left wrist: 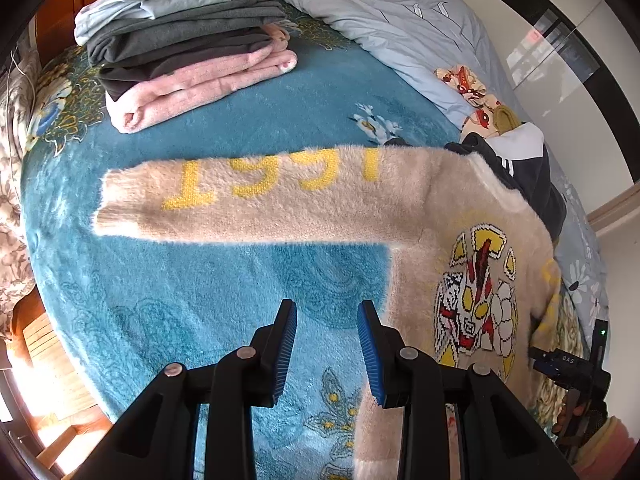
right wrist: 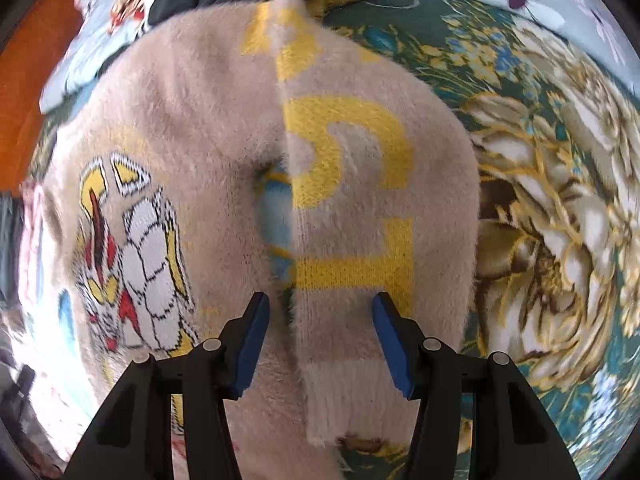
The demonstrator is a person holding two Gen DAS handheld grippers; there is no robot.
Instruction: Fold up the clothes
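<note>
Sweater [left wrist: 440, 240]: beige, fuzzy, with a cartoon figure on the body; spread flat on the bed's blue blanket [left wrist: 200, 280], toward its right side.
Left sleeve [left wrist: 248, 196]: stretched straight out across the middle of the bed, yellow "1997" knit showing.
Right sleeve [right wrist: 360, 200]: lying alongside the body, its cuff pointing back at the right gripper; a gap of blanket shows between sleeve and body.
Folded stack [left wrist: 180, 40]: pink, grey and pale blue garments piled at the bed's far left corner.
Dark garment [left wrist: 516, 176]: unfolded heap just beyond the sweater's shoulder, near the grey quilt [left wrist: 400, 16].
Left gripper [left wrist: 327, 352]: jaws wide, empty, hovering above bare blanket beside the sweater's side edge.
Right gripper [right wrist: 321, 344]: jaws wide, straddling the right sleeve near its cuff, nothing pinched.
Risk: thick plush pile could slip from a shallow pinch; a deep bite might catch the blanket too, dragging it and skewing the sweater.
</note>
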